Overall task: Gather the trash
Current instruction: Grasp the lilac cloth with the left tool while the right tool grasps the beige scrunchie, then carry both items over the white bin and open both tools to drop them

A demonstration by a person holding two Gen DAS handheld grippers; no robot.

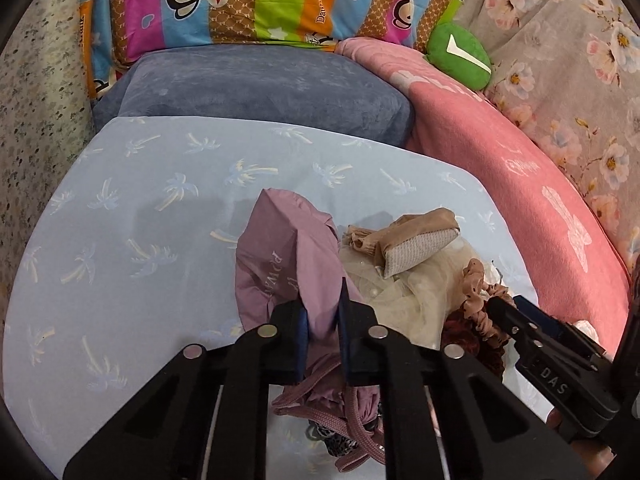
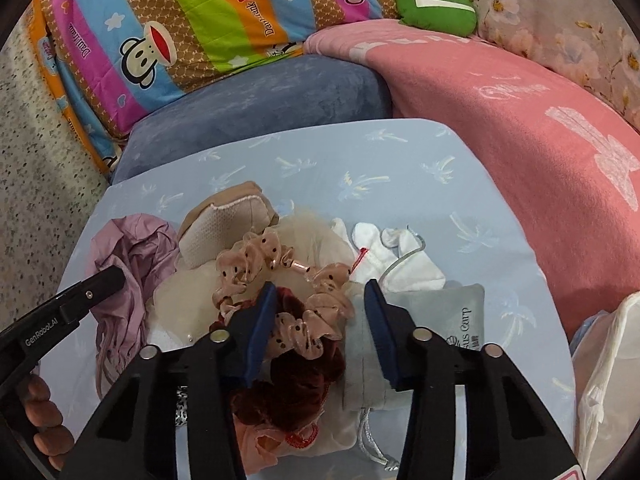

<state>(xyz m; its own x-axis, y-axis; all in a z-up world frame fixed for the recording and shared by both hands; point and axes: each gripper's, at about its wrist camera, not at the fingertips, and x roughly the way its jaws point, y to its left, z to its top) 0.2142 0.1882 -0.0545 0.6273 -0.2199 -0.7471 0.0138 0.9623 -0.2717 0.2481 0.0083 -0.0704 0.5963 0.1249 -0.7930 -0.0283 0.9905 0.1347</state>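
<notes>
Jaws first: your left gripper (image 1: 324, 320) pinches a fold of the crumpled mauve drawstring cloth bag (image 1: 280, 264), while your right gripper (image 2: 320, 328) stands wide, straddling the pink polka-dot scrunchie (image 2: 280, 280) and dark red velvet scrunchie (image 2: 296, 380) directly between its blades. That heap lies on the pale blue palm-print sheet (image 2: 400, 168), nearer your right hand. I count two scrunchies, one mauve bag, one grey pouch (image 2: 440, 312).

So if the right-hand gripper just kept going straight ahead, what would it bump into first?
Most likely the pink dotted scrunchie: it lies right between the open fingers of the right gripper, on top of a dark red scrunchie. Depth is hard to judge here, so it may already be almost touching.
</notes>
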